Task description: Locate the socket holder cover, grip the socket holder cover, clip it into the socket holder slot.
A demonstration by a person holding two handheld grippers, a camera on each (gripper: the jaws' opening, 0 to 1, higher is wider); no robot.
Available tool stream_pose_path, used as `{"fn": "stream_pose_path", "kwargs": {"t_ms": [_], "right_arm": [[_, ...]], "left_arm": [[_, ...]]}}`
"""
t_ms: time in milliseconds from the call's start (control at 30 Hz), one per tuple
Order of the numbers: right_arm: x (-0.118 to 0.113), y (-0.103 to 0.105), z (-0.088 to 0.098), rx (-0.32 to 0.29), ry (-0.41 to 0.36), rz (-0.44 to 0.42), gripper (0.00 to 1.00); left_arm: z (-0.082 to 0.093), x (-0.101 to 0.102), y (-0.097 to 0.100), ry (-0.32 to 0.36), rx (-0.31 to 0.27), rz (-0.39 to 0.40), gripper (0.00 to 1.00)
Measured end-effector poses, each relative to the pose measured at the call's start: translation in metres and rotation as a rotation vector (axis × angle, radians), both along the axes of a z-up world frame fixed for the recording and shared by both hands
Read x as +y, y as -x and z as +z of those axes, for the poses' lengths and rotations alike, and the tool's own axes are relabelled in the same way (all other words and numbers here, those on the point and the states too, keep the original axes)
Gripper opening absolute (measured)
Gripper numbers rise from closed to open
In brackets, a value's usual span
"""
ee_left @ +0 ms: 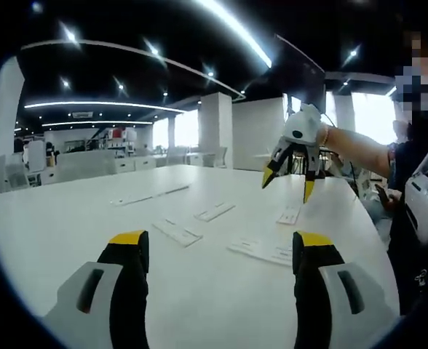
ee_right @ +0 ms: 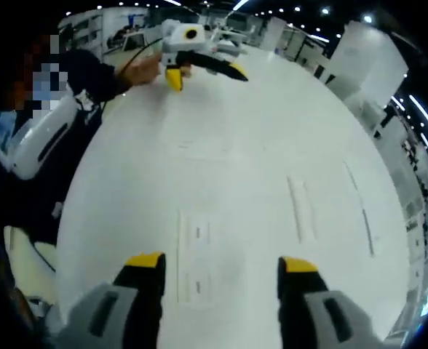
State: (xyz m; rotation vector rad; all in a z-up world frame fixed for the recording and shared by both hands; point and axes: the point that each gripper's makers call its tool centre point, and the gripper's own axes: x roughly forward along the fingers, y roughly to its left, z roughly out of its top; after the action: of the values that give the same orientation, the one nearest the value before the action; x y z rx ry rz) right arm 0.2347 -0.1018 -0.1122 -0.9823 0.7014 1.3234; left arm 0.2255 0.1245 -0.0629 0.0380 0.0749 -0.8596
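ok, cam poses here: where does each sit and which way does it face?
Left gripper view: rides the left gripper, low over the white table, facing across it; right gripper, held up open, and the person's forearm show.
Right gripper view: rides the right gripper, looking down on the table; left gripper shows at the far edge.
Shared: the table, its flat white socket holder parts, the opposite gripper.

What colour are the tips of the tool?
Yellow, on black jaws. The left gripper view shows it best, on the left tool and on the right tool.
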Motion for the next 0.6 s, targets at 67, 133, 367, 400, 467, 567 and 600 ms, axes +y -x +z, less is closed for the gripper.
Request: {"fn": "stream_pose_path", "kwargs": {"t_ms": [67,133,367,400,467,567,600], "right_arm": [[-0.0023,0.0006,0.0007,0.003,0.018,0.002,0.63],[-0.0027,0.0011,0.0019,0.008,0.023,0.005,0.63],[-0.0054,-0.0010,0.0027,0.016,0.093,0.012,0.63],[-0.0046,-0.0006,0.0035,0.017,0.098,0.013,0.63],[-0.0032,0.0006,0.0038,0.021,0.109,0.012,0.62],[-0.0043,-0.0012,0.0035,0.017,0.141,-0.011,0.62],[-0.0040,-0.0018,0.0034,0.018,0.147,-0.012,0.62]], "left_arm": [[0.0020,-0.0011,0.0003,0.001,-0.004,-0.003,0.80],[0.0031,-0.0030,0.0008,0.004,-0.003,-0.008,0.80],[0.0015,-0.0065,0.0012,-0.005,0.013,-0.014,0.80],[0.0030,-0.0074,0.0024,-0.005,0.009,-0.018,0.80],[0.0066,-0.0087,0.0048,0.003,-0.004,-0.027,0.80],[0.0066,-0.0086,0.0058,0.004,-0.005,-0.029,0.80],[0.0063,-0.0086,0.0057,0.004,-0.003,-0.030,0.80]]}}
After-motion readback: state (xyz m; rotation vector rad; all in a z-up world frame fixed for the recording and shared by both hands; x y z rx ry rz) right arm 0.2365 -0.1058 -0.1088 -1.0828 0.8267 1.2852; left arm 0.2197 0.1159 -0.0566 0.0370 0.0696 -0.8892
